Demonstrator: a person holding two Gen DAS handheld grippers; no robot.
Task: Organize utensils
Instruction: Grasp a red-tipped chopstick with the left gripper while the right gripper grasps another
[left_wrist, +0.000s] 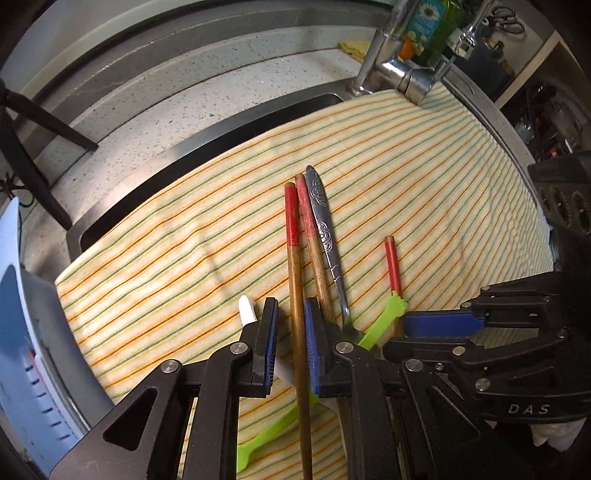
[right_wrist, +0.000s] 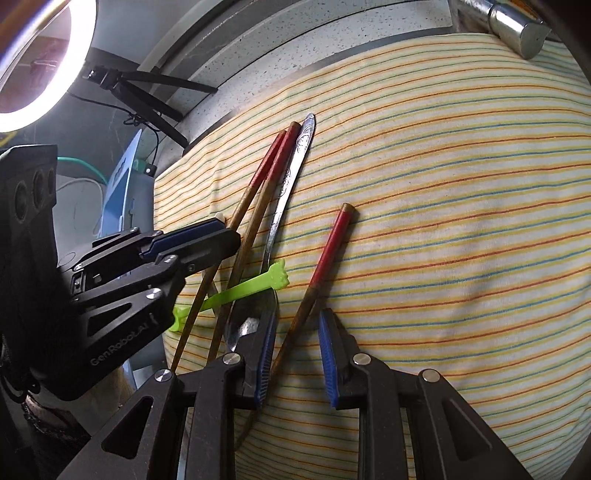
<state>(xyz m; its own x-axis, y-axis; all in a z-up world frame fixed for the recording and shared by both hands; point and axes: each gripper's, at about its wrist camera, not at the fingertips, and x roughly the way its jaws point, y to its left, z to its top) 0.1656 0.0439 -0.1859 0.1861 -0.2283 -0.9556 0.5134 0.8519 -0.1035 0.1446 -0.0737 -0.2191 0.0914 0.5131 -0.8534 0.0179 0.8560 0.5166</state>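
Straddling 1 thin, stiff, light chopstick (left_wrist: 295, 280), our left gripper (left_wrist: 290, 345) is narrow, not clamped; our right gripper (right_wrist: 297, 354) brackets another chopstick (right_wrist: 325, 258), open. Grip mid-shaft.

Left tool (left_wrist: 290, 332) open around a red-tipped chopstick (left_wrist: 295, 295) on striped cloth (left_wrist: 424, 177).

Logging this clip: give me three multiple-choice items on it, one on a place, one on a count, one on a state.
1. The utensils lie on:
A. a striped cloth
B. a wooden tray
C. a bare steel sink

2. Red-tipped chopsticks in view:
A. one
B. three
C. five

3. The left gripper:
A. open around a chopstick
B. shut on the spoon
C. out of view

Key: 1 A, the striped cloth lies under them all. 2 B, two chopsticks beside the spoon, one apart. 3 A, the left gripper shows gaps either side of the shaft.
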